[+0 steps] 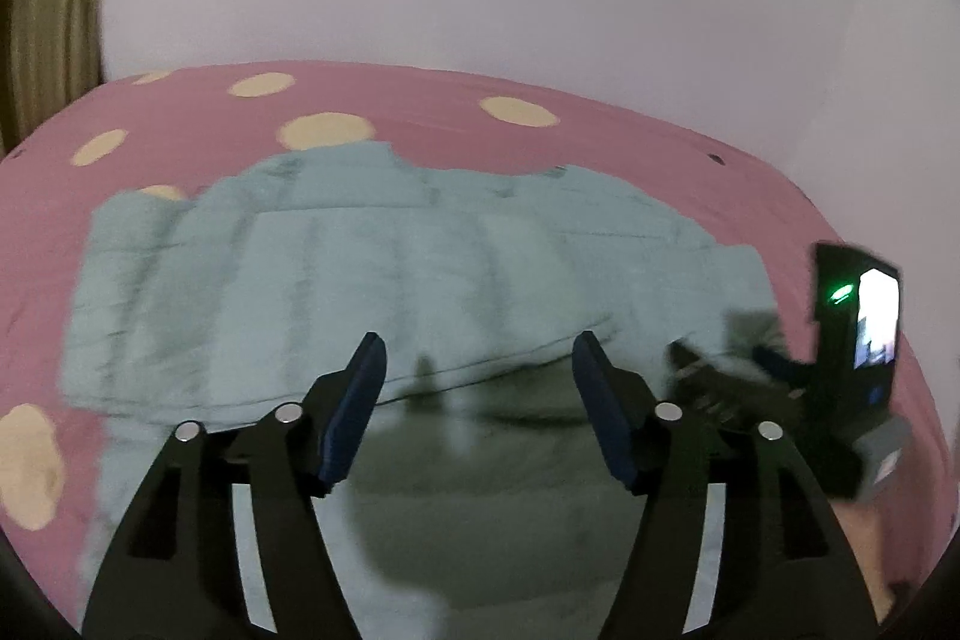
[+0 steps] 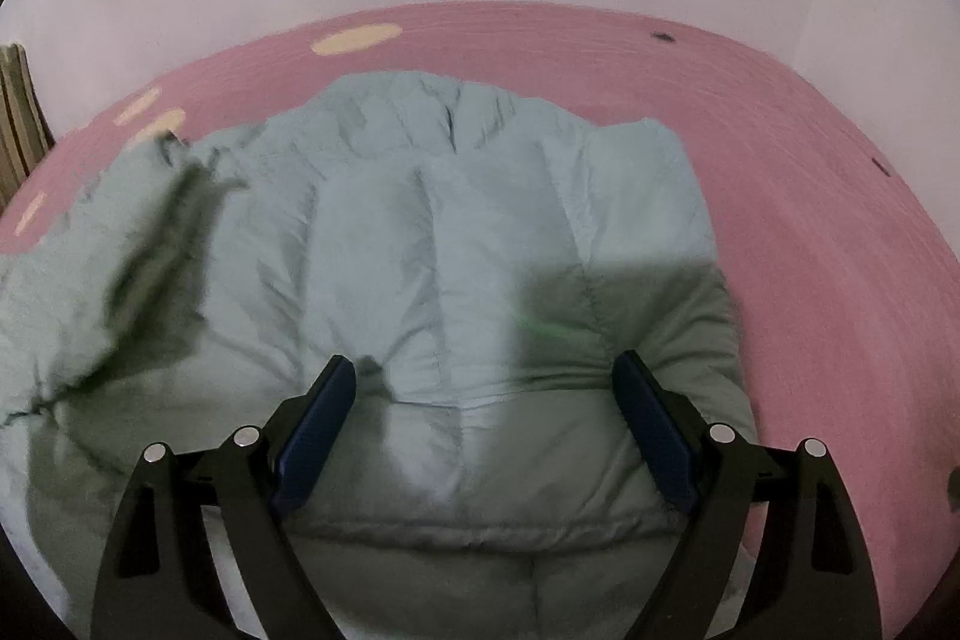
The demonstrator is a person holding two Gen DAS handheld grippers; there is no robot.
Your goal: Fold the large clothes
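Spreading across the pink spotted bedsheet (image 2: 810, 220), the pale-green quilted puffer jacket (image 2: 420, 232) lies flat at twelve o'clock. Left gripper (image 1: 474, 370) and right gripper (image 2: 483, 388) hover spread, empty. Folding seems unstarted; next, pinching its near hem.

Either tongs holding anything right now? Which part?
Nothing held. Left tongs and right tongs are both open above the pale green puffer jacket.
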